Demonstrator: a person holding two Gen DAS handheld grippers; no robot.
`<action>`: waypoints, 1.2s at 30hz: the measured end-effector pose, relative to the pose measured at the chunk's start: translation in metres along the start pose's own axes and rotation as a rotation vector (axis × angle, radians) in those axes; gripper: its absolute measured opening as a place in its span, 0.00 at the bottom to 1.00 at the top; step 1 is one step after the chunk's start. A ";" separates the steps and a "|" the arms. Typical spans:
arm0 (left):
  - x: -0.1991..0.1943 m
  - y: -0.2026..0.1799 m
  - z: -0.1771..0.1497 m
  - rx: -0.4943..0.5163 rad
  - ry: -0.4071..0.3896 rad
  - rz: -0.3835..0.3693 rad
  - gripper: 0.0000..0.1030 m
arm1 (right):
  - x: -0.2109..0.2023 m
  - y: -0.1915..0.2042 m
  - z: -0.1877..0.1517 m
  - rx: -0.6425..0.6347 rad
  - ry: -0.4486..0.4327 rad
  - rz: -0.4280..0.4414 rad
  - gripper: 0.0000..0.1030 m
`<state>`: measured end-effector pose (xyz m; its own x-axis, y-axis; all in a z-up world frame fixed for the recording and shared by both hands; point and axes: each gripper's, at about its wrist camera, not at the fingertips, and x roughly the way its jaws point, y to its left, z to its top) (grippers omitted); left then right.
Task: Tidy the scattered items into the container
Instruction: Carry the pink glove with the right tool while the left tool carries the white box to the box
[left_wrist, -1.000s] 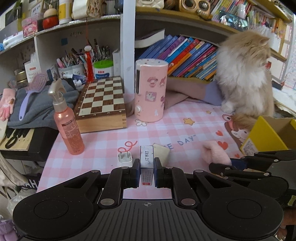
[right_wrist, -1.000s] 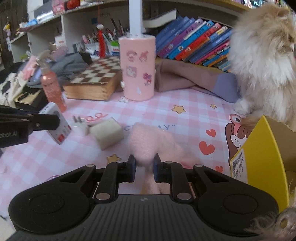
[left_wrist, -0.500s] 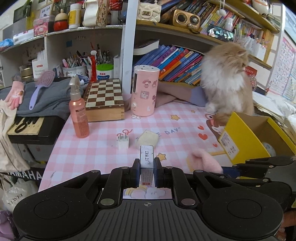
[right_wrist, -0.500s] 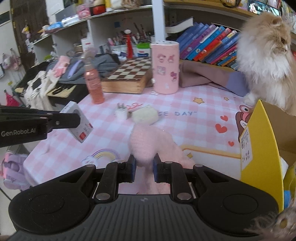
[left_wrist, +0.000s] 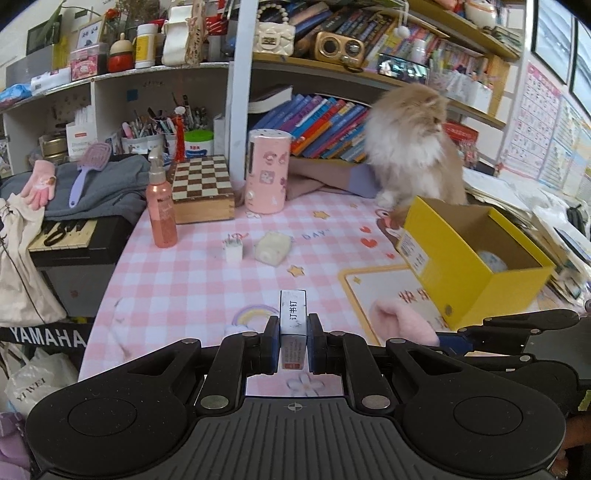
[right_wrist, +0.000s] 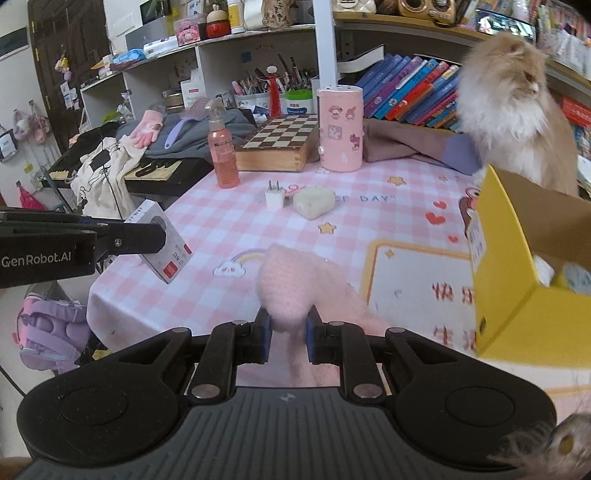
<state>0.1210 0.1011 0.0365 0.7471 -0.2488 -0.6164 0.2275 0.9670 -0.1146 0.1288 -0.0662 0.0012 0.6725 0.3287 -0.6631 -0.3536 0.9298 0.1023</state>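
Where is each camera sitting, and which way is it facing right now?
Left wrist: rides on the left claw, looking forward along its fingers over the pink checked table toward the shelves; its claw grips a small staple box, and the right claw shows at lower right.
Right wrist: rides on the right claw, facing the same way, gripping a fluffy pink item; the left claw enters from the left.
Shared: yellow box, cat, white plug.
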 end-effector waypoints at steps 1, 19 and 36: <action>-0.003 -0.002 -0.003 0.004 0.002 -0.006 0.13 | -0.004 0.001 -0.004 0.005 -0.001 -0.004 0.16; 0.007 -0.064 -0.022 0.133 0.090 -0.170 0.13 | -0.056 -0.035 -0.057 0.155 0.023 -0.143 0.17; 0.058 -0.157 -0.016 0.264 0.182 -0.320 0.13 | -0.075 -0.123 -0.083 0.273 0.078 -0.244 0.16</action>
<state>0.1185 -0.0646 0.0061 0.4968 -0.4966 -0.7117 0.5984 0.7900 -0.1335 0.0680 -0.2186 -0.0229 0.6605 0.0879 -0.7457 0.0048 0.9926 0.1212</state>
